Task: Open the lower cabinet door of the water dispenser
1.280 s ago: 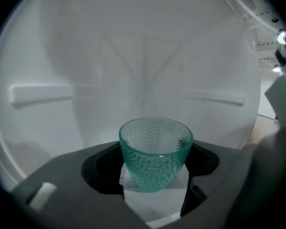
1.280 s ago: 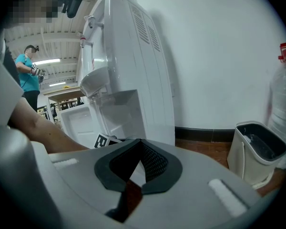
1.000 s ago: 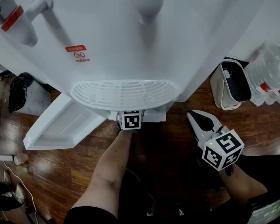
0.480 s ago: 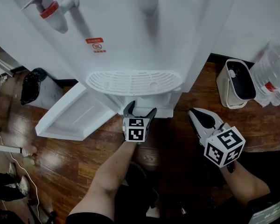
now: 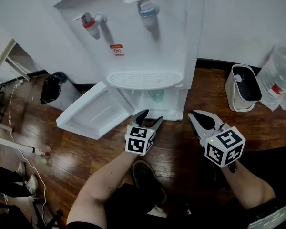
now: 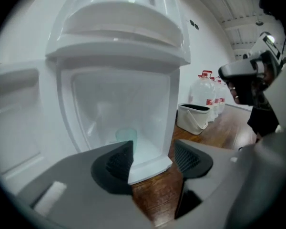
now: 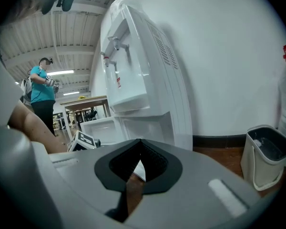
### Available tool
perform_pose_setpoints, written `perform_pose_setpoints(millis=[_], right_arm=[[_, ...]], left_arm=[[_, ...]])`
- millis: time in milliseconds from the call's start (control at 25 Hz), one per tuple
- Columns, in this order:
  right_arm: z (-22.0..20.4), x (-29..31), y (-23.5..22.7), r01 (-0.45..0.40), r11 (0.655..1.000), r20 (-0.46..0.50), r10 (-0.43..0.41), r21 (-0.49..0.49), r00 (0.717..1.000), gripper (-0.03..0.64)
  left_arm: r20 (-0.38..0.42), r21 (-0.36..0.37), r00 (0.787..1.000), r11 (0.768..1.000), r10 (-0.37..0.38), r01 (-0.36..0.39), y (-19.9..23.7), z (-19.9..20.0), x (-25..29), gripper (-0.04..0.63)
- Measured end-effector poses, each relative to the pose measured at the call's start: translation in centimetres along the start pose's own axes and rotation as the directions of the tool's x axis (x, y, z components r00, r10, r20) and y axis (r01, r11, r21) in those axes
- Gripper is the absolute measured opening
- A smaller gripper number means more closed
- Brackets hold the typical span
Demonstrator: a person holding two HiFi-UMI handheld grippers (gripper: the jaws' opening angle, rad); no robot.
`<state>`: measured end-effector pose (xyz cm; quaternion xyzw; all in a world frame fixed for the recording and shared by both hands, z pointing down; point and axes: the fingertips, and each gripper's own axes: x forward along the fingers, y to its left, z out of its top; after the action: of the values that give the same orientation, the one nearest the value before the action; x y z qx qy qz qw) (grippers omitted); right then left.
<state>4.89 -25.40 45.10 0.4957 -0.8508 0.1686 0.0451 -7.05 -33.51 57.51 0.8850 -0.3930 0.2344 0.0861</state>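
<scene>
The white water dispenser [image 5: 148, 42] stands against the wall. Its lower cabinet door [image 5: 93, 111] is swung wide open to the left, low over the floor. A pale green cup [image 5: 156, 95] stands inside the open compartment [image 6: 119, 109]; in the left gripper view the cup [image 6: 126, 136] shows past the left pad. My left gripper [image 5: 150, 117] hangs in front of the compartment, apart from it. Its jaws have just been closing but still stand open, with nothing between them. My right gripper [image 5: 201, 119] is shut and empty, to the right of the dispenser base.
A cream waste bin [image 5: 243, 87] and large water bottles [image 5: 279, 80] stand right of the dispenser. A black bag [image 5: 52, 87] sits at its left, with a cable [image 5: 12, 113] on the wooden floor. A person [image 7: 40, 87] stands far off.
My left gripper has come back from under the drip tray toward me and risen; its jaws are narrower. The right gripper has risen slightly. The door stays open.
</scene>
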Motion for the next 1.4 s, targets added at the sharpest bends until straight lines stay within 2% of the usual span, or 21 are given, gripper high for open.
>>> perform_pose_setpoints(millis=[40,80,160,240,280,360,440,480,680,720,840,880,1000,1040,1120,1240,1400], right_arm=[[0.3,-0.1,0.2,-0.005,1.0,0.003,0.005,-0.001,1.0,0.002],[0.6,-0.1,0.4,-0.011,1.0,0.007,0.011,-0.001,1.0,0.002],[1.3,-0.5,0.6,-0.021,1.0,0.019,0.02,0.011,1.0,0.003],[1.8,-1.3,1.1,-0.028,0.999,0.031,0.027,0.027,0.999,0.003],[2.3,-1.7,1.5,-0.034,0.999,0.039,0.033,0.029,0.999,0.003],[3.6,-2.5,2.1,-0.043,0.999,0.061,0.041,0.024,0.997,0.003],[5.1,-3.5,2.5,-0.044,0.999,0.084,0.042,0.013,0.996,0.002],[5.7,-3.8,2.7,-0.043,0.999,0.093,0.043,0.005,0.995,0.002],[7.4,-4.6,3.4,-0.042,0.999,0.12,0.04,0.017,0.992,0.002],[7.4,-4.6,3.5,-0.047,0.999,0.115,0.045,0.015,0.992,0.002],[7.4,-5.0,4.2,-0.076,0.997,0.098,0.075,0.013,0.992,0.002],[7.5,-5.0,4.4,-0.085,0.996,0.098,0.083,0.018,0.992,0.002],[8.0,-4.9,4.6,-0.09,0.996,0.097,0.087,0.021,0.991,0.002],[8.2,-4.8,4.6,-0.087,0.996,0.093,0.085,0.019,0.992,0.002],[8.5,-4.7,4.7,-0.089,0.996,0.082,0.087,0.014,0.993,0.002],[8.9,-4.8,5.1,-0.106,0.994,0.069,0.106,-0.005,0.992,0.002],[9.6,-5.6,5.0,-0.111,0.994,0.064,0.111,-0.011,0.992,0.002]], left_arm=[[0.005,0.022,1.0,0.999,-0.024,0.024,-0.4,1.4,-1.2,0.348],[0.017,0.053,0.999,0.997,-0.048,0.047,-0.9,3.1,-2.5,0.336],[0.054,0.118,0.994,0.989,-0.097,0.09,-2.5,6.8,-5.1,0.333],[0.094,0.144,0.989,0.984,-0.116,0.101,-4.0,9.6,-7.7,0.328],[0.11,0.161,0.988,0.983,-0.106,0.088,-4.3,10.7,-8.9,0.297],[0.126,0.258,0.989,0.966,-0.072,0.037,-4.6,12.0,-10.8,0.215],[0.123,0.362,0.991,0.932,-0.044,-0.003,-4.9,12.5,-12.1,0.21],[0.123,0.379,0.992,0.925,-0.03,-0.019,-4.7,12.8,-12.7,0.21],[0.153,0.35,0.987,0.932,0.04,-0.092,-2.8,16.7,-16.5,0.21],[0.167,0.328,0.985,0.94,0.042,-0.096,-2.9,17.8,-17.3,0.21],[0.226,0.185,0.973,0.98,0.036,-0.079,-3.7,21.0,-19.9,0.21],[0.254,0.165,0.966,0.982,0.046,-0.09,-3.8,22.1,-20.8,0.21],[0.317,0.185,0.942,0.967,0.108,-0.173,-3.5,25.0,-23.1,0.21],[0.328,0.171,0.937,0.969,0.116,-0.18,-3.8,25.4,-23.4,0.21],[0.322,0.126,0.942,0.982,0.095,-0.143,-4.9,25.2,-23.3,0.21],[0.291,0.103,0.955,0.991,0.056,-0.09,-6.2,24.6,-23.0,0.21],[0.291,0.027,0.954,0.996,0.072,-0.083,-6.5,25.9,-23.9,0.21]])
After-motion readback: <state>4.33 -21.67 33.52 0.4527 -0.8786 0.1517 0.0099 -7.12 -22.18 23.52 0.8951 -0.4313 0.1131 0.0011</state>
